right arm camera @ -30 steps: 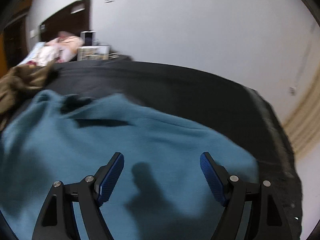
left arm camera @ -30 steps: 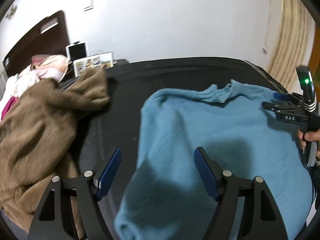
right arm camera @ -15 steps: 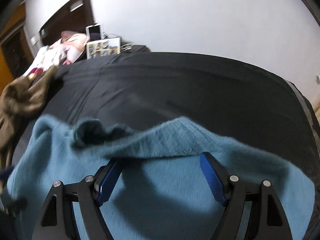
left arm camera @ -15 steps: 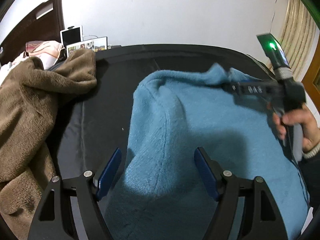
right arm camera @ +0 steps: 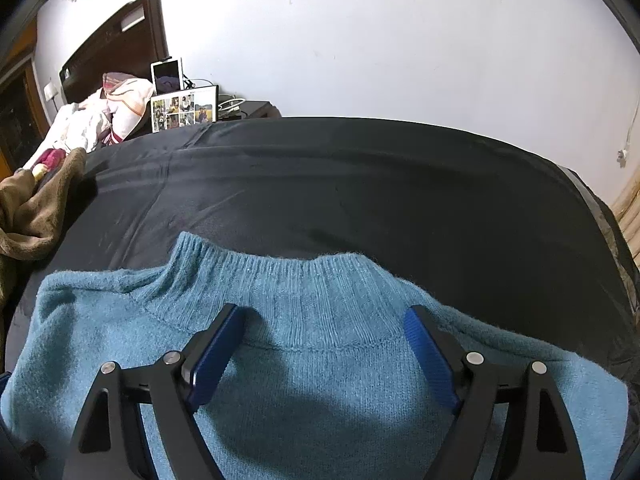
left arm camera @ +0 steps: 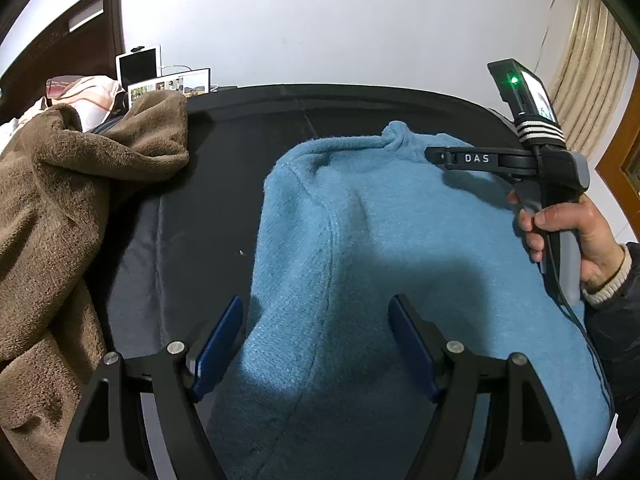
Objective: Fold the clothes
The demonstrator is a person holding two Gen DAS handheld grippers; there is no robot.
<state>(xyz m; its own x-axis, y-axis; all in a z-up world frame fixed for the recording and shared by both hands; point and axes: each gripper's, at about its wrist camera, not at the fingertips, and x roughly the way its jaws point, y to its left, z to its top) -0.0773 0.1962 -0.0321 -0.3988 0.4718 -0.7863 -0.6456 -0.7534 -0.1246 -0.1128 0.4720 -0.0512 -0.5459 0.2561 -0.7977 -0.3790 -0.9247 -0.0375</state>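
Blue sweater [right arm camera: 320,380] lies on the black-covered table [right arm camera: 360,184].

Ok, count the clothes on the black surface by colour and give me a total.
Blue sweater: 1
Brown fleece garment: 1, bunched, so it could hide more
Total: 2

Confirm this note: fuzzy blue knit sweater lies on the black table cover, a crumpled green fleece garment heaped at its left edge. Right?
Not quite: the crumpled fleece garment is brown, not green, as the left wrist view shows. The rest holds: the fuzzy blue knit sweater lies on the black table cover, with the fleece heaped at its left edge.
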